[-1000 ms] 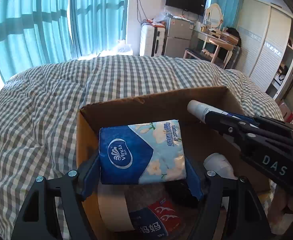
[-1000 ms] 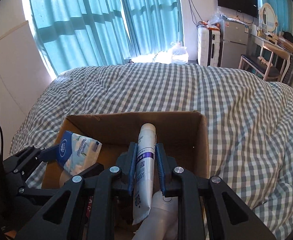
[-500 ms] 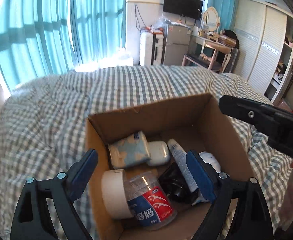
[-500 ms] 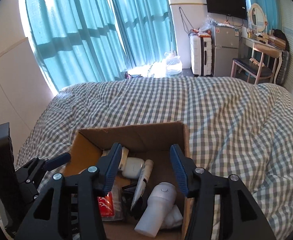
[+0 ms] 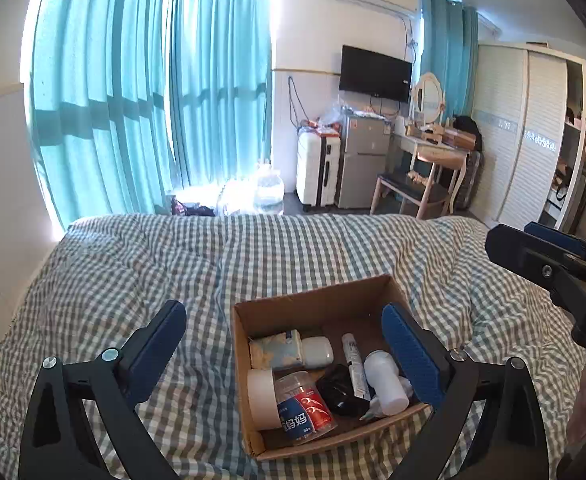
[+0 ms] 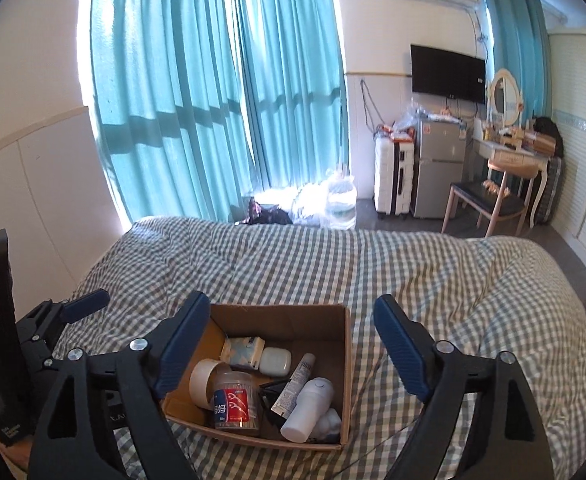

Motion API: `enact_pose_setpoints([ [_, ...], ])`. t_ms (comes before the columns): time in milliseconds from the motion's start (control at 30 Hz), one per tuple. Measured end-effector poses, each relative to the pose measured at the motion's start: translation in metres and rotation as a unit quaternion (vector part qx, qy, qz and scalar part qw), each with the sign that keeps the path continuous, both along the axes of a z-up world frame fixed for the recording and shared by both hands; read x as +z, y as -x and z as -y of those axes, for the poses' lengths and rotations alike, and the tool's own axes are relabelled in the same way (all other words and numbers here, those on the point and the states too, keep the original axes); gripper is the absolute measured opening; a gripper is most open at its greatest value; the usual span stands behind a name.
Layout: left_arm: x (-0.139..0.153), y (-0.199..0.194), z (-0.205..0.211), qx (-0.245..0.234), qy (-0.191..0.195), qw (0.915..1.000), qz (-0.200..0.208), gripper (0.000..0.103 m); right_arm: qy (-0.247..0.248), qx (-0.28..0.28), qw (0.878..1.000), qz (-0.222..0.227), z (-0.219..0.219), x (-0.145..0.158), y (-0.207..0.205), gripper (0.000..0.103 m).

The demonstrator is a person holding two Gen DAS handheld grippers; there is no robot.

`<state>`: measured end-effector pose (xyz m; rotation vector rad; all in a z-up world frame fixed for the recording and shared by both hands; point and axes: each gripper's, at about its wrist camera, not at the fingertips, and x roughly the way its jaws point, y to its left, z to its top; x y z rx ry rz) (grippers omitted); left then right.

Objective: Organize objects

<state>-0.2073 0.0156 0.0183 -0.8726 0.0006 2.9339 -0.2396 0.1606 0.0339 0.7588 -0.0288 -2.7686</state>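
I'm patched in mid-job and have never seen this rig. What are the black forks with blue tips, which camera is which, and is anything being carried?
No robot arm here: a person holds a two-finger gripper in each hand, and a fisheye camera on each looks forward along its fingers. In the left wrist view the forks are the left gripper; the black piece at the right edge is the right gripper. The right wrist view looks along the right gripper, with the left one at its left side.

Both sets of jaws are opening and hold nothing. Below them a cardboard box sits on a checked bedspread. Inside lie a tissue pack, a small white case, a tube, a white bottle, a tape roll, a clear jar with a red and blue label and something black.
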Motion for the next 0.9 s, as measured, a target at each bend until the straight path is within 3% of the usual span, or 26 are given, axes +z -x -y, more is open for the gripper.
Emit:
enact_pose_setpoints([
  [167, 0.021, -0.023, 0.004, 0.012, -0.001, 0.9996, -0.024, 0.102, -0.007, -0.016, 0.999, -0.030, -0.004, 0.022, -0.026, 0.095],
  [433, 0.042, -0.061, 0.010, 0.027, -0.013, 0.9983, -0.051, 0.103, -0.009, -0.036, 0.998, -0.052, -0.013, 0.032, -0.065, 0.097],
  [767, 0.034, -0.109, 0.002, 0.037, 0.003, 0.9952, -0.091, 0.103, -0.008, -0.068, 0.990, -0.120, -0.033, 0.000, -0.120, 0.100],
  [900, 0.024, -0.133, 0.002, 0.052, -0.016, 0.9913, -0.120, 0.103, -0.014, -0.079, 0.988, -0.129, -0.039, -0.024, -0.135, 0.100],
])
